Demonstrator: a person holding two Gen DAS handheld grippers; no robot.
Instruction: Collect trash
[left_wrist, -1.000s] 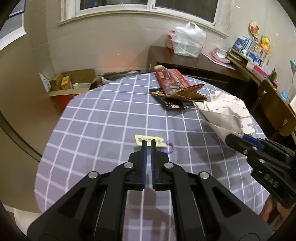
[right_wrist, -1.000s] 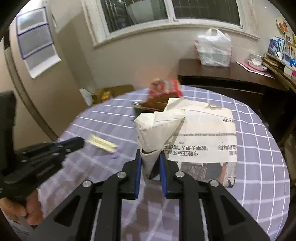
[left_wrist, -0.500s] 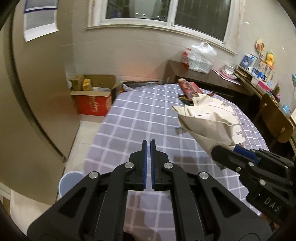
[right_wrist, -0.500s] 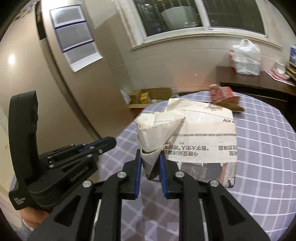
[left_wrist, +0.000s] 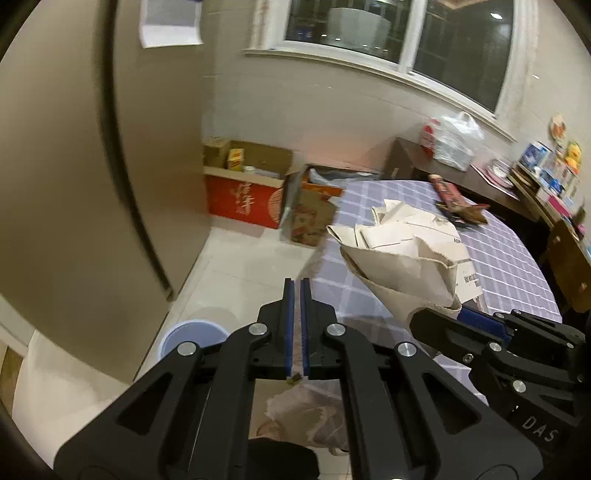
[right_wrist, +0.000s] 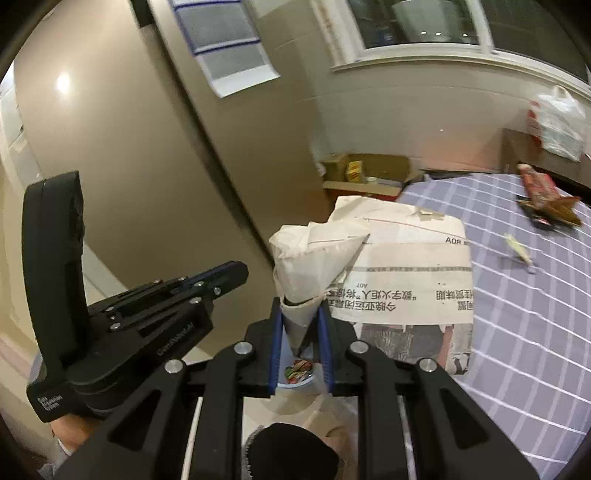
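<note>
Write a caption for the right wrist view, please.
Right gripper carries a crumpled newspaper off the checked table toward a blue bin below.

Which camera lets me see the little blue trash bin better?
The left wrist view: the blue bin sits on the floor, its rim only partly hidden by the left gripper. In the right wrist view only a sliver shows, between the right gripper's fingers under the newspaper.

Floor ahead open, my right side crowded

I see bare tile between the beige wall (left_wrist: 74, 184) and the table (left_wrist: 509, 258); the blue bin (left_wrist: 192, 334) sits below my left gripper (left_wrist: 297, 325), cardboard boxes (left_wrist: 251, 184) block the far end, and the newspaper (right_wrist: 402, 273) fills my right gripper's (right_wrist: 301, 343) forward path.
</note>
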